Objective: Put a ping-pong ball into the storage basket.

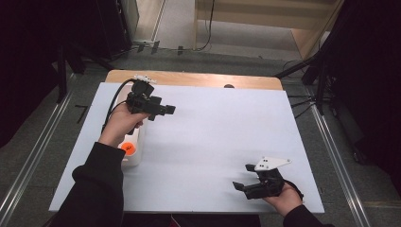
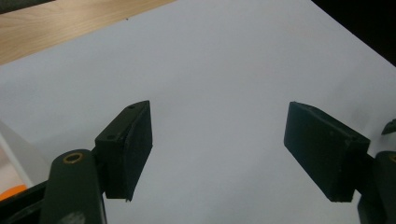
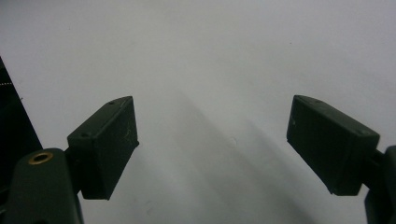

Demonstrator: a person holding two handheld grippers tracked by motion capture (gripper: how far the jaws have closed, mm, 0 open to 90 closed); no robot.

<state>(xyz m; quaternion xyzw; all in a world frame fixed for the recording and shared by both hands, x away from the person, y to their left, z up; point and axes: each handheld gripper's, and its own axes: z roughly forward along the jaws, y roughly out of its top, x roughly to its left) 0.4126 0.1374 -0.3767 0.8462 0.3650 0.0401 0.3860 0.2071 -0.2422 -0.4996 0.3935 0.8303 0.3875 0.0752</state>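
White power strip (image 1: 134, 150) with orange switch, at nine o'clock on the tabletop (image 1: 213, 132), just under the left hand (image 1: 122, 124). Left tool (image 1: 163, 109) raised above it, jaws apart, empty, probably for clearance. Right tool (image 1: 246, 177) at five o'clock, likewise apart, likely waiting.

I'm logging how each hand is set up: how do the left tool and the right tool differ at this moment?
The left tool is at the far left of the white table, above a white power strip with an orange switch; the right tool sits near the front right edge. The right tool shows a pale three-cornered plate on top; the left tool's top piece looks smaller. Both have open, empty jaws.
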